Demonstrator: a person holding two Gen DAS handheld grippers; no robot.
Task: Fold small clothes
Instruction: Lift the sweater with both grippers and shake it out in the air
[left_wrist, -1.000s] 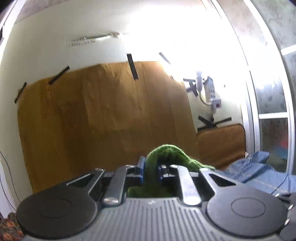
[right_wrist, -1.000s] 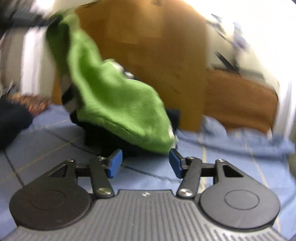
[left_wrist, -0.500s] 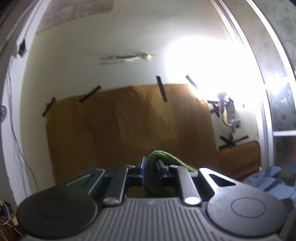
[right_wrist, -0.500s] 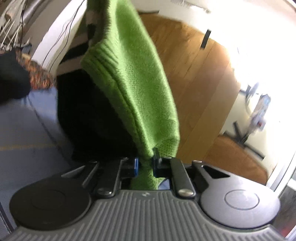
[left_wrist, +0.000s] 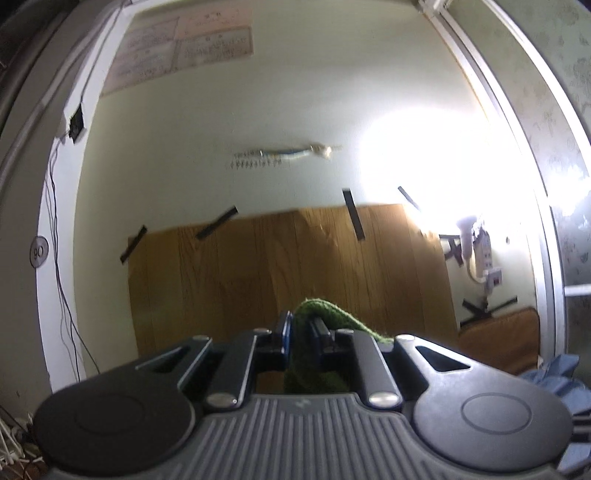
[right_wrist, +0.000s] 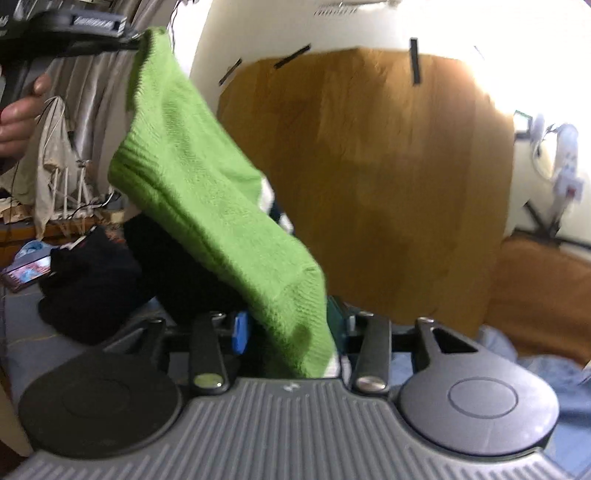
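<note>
A green knitted garment with black and white parts hangs stretched in the air between both grippers. My left gripper is shut on one edge of the green garment, held high facing the wall; it also shows at the top left of the right wrist view. My right gripper holds the garment's lower end between its jaws, which stand a little apart around the thick knit. The black part hangs behind the green.
A blue cloth covers the surface below. A dark garment pile lies at the left. A brown board is taped to the wall ahead. A window frame stands at the right.
My right gripper closed on the garment's lower end, then its jaws widened slightly. My left gripper rose higher with its edge, lifting the garment off the surface.
</note>
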